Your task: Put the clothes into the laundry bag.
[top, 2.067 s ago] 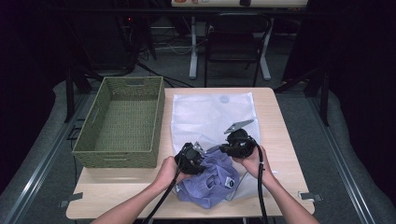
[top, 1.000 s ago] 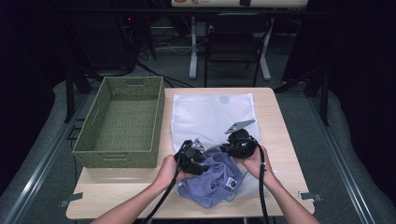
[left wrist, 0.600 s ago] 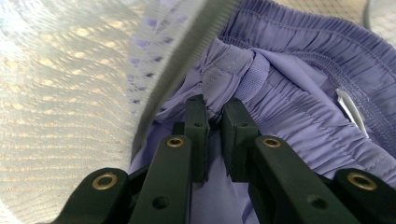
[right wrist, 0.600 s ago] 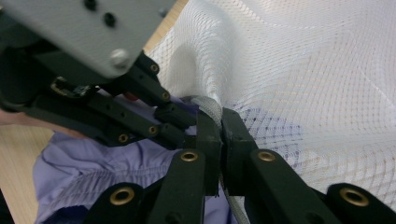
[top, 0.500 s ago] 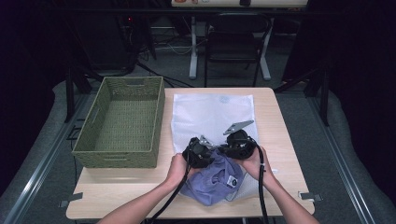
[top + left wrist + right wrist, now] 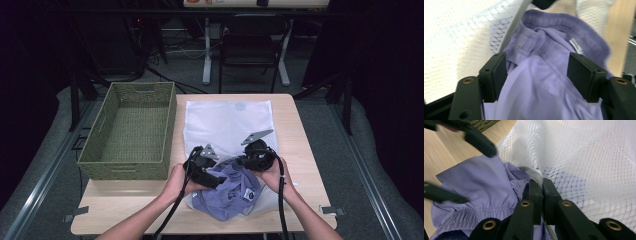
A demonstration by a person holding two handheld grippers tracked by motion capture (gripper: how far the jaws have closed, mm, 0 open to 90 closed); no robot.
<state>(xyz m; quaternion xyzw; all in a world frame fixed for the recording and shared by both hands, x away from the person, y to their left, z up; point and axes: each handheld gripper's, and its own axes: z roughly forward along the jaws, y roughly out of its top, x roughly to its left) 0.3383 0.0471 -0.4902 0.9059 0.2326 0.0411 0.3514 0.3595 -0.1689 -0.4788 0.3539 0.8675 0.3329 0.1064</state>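
A: Where does the lilac garment [image 6: 225,192] lie?
B: At the table's [image 6: 300,125] near edge, partly inside the white mesh laundry bag's [image 6: 227,122] mouth.
A: And the grippers?
B: The right gripper [image 6: 541,186] pinches the bag's grey hem. The left gripper [image 6: 536,72], jaws just opened, straddles the cloth without pressing it.
A: Progress?
B: Stuffing begun; most fabric seems left outside.

The mesh bag [image 6: 227,122] partly hides the purple garment [image 6: 225,197].
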